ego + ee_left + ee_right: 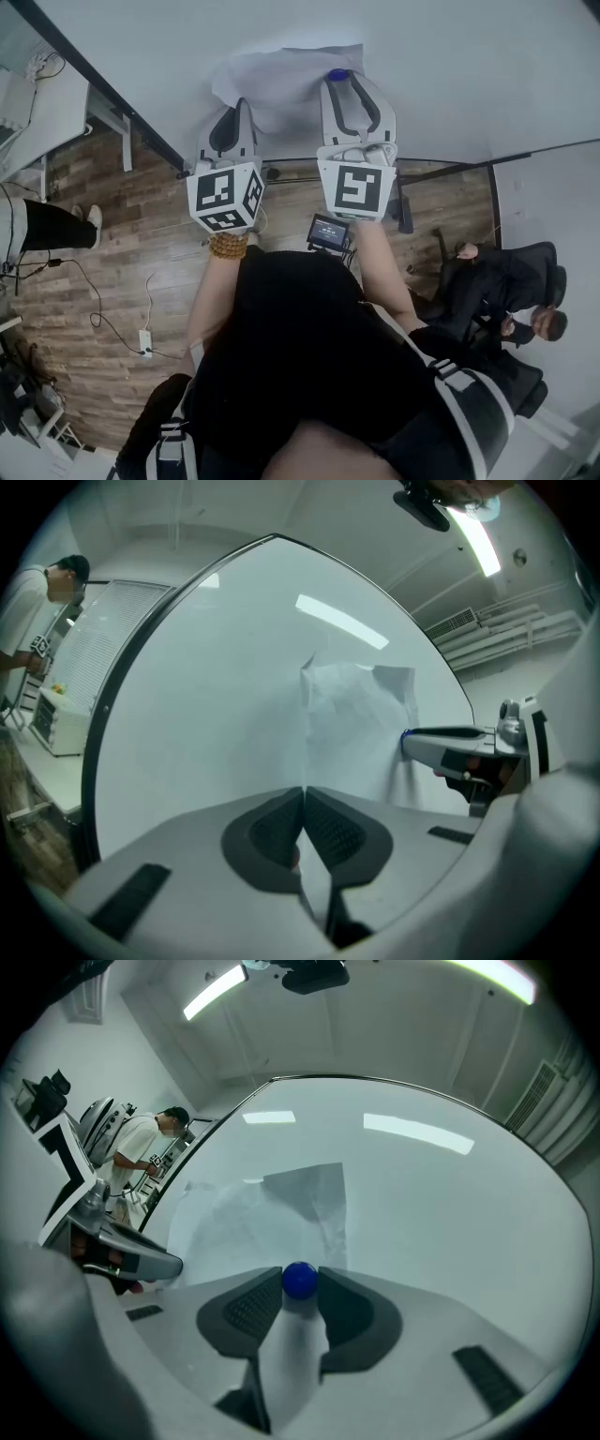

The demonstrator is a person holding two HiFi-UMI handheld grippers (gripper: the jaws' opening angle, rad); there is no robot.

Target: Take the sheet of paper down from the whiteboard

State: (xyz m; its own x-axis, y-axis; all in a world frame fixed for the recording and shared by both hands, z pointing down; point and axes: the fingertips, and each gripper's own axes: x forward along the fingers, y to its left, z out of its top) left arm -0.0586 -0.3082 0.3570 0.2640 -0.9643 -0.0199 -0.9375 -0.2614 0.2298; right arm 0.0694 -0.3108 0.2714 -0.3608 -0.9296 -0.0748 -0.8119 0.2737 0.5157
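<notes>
The left claw (304, 797) is shut on the left edge of the creased sheet of paper (356, 714), which lies against the whiteboard (206, 724) straight ahead of it. The right claw (300, 1288) is closed around 1 blue magnet (300, 1279) near the sheet's right edge
</notes>
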